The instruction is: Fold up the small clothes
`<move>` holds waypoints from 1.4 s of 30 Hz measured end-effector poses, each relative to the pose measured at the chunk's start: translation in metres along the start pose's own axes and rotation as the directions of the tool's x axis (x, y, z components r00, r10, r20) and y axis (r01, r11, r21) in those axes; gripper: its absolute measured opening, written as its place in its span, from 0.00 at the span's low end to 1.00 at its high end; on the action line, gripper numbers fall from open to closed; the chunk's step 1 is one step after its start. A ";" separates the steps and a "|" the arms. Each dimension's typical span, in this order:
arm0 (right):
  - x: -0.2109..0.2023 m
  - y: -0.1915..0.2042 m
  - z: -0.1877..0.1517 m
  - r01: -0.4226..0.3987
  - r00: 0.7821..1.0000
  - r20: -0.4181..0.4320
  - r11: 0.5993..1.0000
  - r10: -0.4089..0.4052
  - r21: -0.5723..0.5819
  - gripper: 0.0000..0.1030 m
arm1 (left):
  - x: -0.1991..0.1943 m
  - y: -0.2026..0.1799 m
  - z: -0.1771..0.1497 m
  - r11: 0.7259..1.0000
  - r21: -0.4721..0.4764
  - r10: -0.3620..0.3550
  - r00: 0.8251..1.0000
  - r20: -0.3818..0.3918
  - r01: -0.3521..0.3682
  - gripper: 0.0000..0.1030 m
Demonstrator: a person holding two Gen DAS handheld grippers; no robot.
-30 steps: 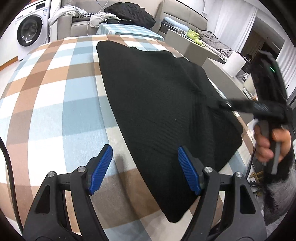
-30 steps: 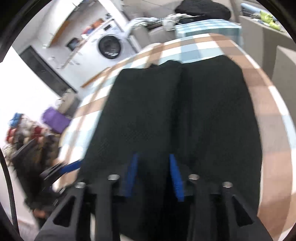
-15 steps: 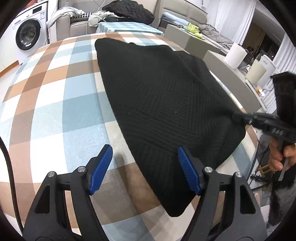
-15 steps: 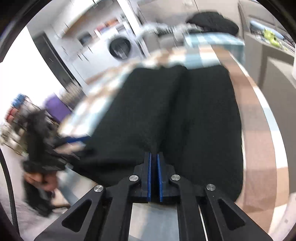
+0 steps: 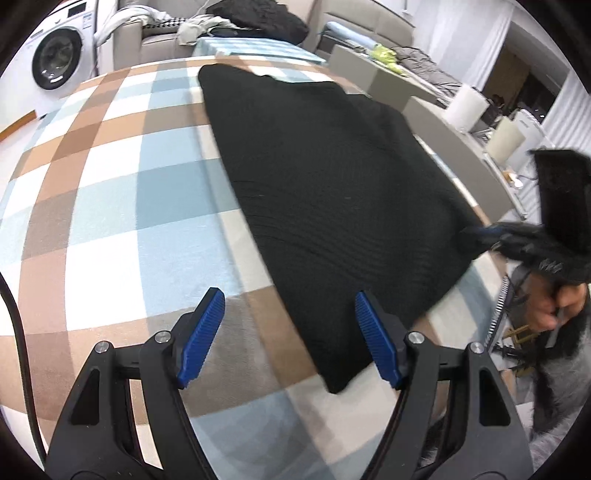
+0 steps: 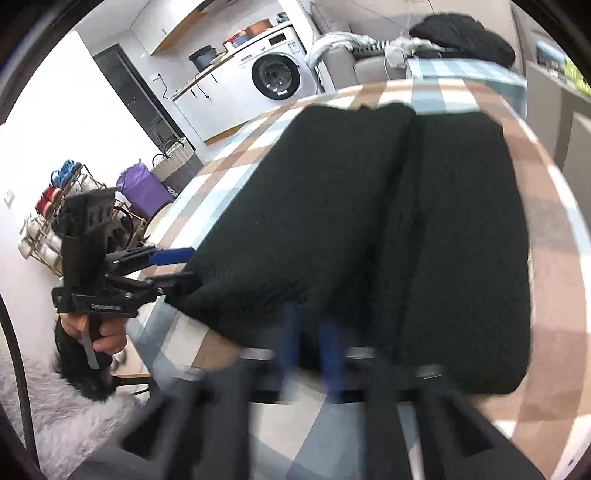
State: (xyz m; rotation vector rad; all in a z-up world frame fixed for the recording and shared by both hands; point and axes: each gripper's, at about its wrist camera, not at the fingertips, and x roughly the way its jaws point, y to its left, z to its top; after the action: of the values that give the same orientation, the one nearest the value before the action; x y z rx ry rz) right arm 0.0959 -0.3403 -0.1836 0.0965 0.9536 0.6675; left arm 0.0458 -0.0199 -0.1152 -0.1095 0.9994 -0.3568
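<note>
A black knit garment (image 5: 325, 192) lies flat on the checked tablecloth (image 5: 110, 192), folded lengthwise; in the right wrist view (image 6: 369, 236) a fold line runs down its middle. My left gripper (image 5: 288, 339) is open, its blue pads either side of the garment's near left corner, holding nothing. It also shows in the right wrist view (image 6: 181, 266) at the garment's left edge. My right gripper (image 6: 308, 343) is blurred, its blue pads a little apart at the garment's near hem. It shows in the left wrist view (image 5: 480, 236) at the garment's right edge.
A washing machine (image 5: 59, 62) stands at the back left. A sofa with a pile of clothes (image 5: 255, 18) lies beyond the table. Grey boxes and white rolls (image 5: 465, 107) stand to the right. A rack and purple bag (image 6: 142, 188) stand left of the table.
My right gripper was shut half a second ago and its pads now stand slightly apart; it has drawn back to the near hem. My left gripper stays open and has shifted slightly.
</note>
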 end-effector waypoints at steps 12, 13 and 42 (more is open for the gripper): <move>0.004 -0.009 0.001 0.071 0.995 -0.065 0.997 -0.070 0.027 0.29 | -0.003 -0.001 0.001 0.997 -0.014 -0.080 0.997 -0.011 0.080 0.69; 0.002 -0.012 0.004 0.064 0.997 -0.040 0.997 -0.062 0.042 0.47 | -0.002 -0.004 0.002 0.996 -0.011 -0.087 0.996 -0.007 0.087 0.69; 0.023 -0.041 0.029 0.119 0.993 -0.001 0.976 -0.121 0.180 0.55 | 0.056 0.032 0.084 0.967 -0.247 -0.035 0.993 0.108 0.061 0.16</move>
State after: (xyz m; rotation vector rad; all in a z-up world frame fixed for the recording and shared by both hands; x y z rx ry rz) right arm 0.1474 -0.3538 -0.1976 0.1997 1.0005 0.4682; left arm 0.1513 -0.0150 -0.1224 -0.3783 0.9370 -0.2653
